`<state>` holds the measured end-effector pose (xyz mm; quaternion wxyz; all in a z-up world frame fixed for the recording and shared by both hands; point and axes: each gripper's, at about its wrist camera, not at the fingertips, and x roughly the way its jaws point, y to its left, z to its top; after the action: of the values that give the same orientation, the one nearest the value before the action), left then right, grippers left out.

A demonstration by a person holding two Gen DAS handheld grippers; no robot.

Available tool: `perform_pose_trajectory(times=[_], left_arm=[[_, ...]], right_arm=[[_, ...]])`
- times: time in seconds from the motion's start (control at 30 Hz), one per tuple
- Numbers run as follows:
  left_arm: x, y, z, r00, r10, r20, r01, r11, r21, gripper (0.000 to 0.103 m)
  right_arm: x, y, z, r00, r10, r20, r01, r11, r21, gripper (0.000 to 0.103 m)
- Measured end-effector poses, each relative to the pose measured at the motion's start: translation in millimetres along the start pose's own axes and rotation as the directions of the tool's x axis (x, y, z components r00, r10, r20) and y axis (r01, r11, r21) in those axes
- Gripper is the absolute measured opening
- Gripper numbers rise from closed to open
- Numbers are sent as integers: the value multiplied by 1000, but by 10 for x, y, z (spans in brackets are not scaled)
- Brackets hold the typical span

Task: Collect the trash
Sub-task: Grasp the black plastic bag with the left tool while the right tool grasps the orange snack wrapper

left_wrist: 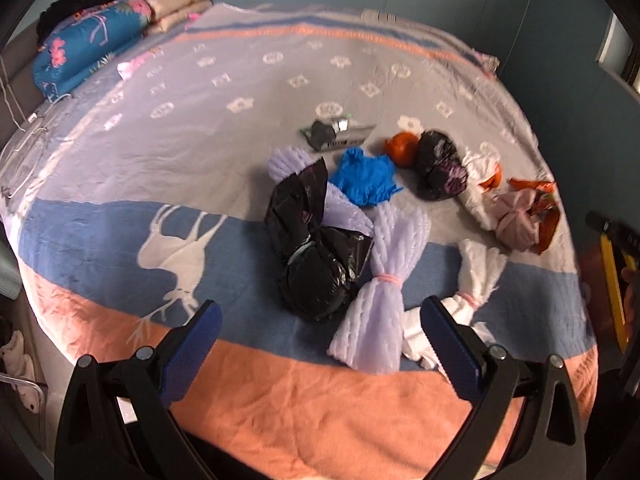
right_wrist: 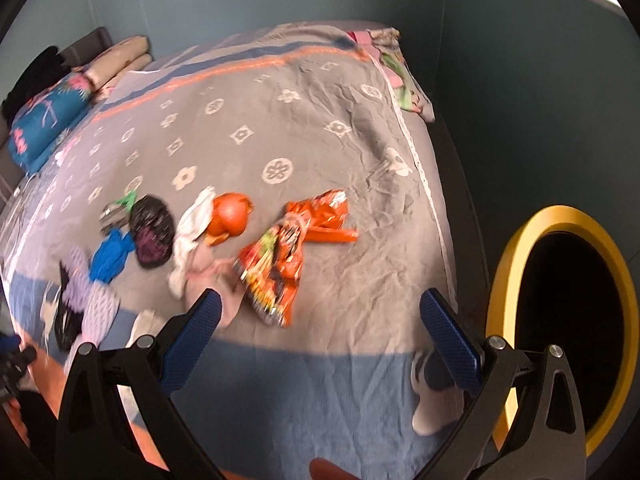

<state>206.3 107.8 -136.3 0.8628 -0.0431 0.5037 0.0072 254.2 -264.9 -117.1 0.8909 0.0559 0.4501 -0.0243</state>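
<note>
Trash lies scattered on a bed. In the left wrist view I see a big black bag point(left_wrist: 316, 248), a lilac foam net point(left_wrist: 380, 284), a white foam net point(left_wrist: 472, 280), a blue glove point(left_wrist: 366, 178), a small black bag point(left_wrist: 438, 164) and an orange ball point(left_wrist: 402, 148). My left gripper point(left_wrist: 320, 312) is open and empty, just in front of the black bag and lilac net. In the right wrist view an orange snack wrapper point(right_wrist: 280, 264) lies ahead of my right gripper point(right_wrist: 320, 308), which is open and empty. The orange ball point(right_wrist: 230, 216) and blue glove point(right_wrist: 110, 256) lie to the left.
A yellow-rimmed bin with a black liner point(right_wrist: 516, 264) stands beside the bed at the right. Pillows and folded bedding point(left_wrist: 92, 40) sit at the head of the bed. A silver-black wrapper point(left_wrist: 336, 134) lies further back. A blue wall runs behind.
</note>
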Motion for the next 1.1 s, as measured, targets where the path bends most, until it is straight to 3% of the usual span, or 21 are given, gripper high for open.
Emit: perform_pose_trajectory(times=[0.13, 0.27, 0.37, 0.47, 0.6, 0.73, 0.9, 0.93, 1.0, 1.1], left_arm=[[240, -38, 89, 999, 11, -47, -11, 1000, 8, 96], [400, 37, 195, 999, 33, -29, -34, 999, -23, 95], [488, 68, 230, 999, 18, -29, -19, 1000, -18, 88], [581, 104, 281, 999, 19, -31, -19, 1000, -8, 87], [731, 157, 277, 996, -11, -86, 8, 999, -35, 73], [790, 216, 275, 995, 2, -96, -8, 998, -59, 70], [862, 296, 252, 992, -22, -128, 7, 994, -111, 52], [873, 313, 245, 991, -24, -133, 8, 993, -121, 51], [862, 322, 232, 992, -25, -127, 8, 991, -131, 48], [848, 307, 217, 993, -13, -120, -1, 992, -123, 42]], right_arm=[[230, 0, 165, 998, 30, -46, -28, 999, 42, 95], [476, 68, 298, 997, 27, -69, -22, 998, 66, 93], [624, 68, 314, 997, 27, -75, -21, 996, 82, 86], [748, 71, 280, 994, 51, -101, -43, 995, 88, 85], [824, 119, 255, 993, 67, -102, -61, 996, 59, 83], [896, 124, 243, 987, 94, -127, -84, 993, 78, 81], [958, 170, 188, 983, 92, -158, -82, 994, 69, 65], [968, 171, 175, 982, 94, -164, -84, 994, 71, 61], [1008, 160, 155, 978, 97, -184, -84, 993, 79, 44], [1065, 112, 128, 969, 128, -210, -109, 989, 101, 35]])
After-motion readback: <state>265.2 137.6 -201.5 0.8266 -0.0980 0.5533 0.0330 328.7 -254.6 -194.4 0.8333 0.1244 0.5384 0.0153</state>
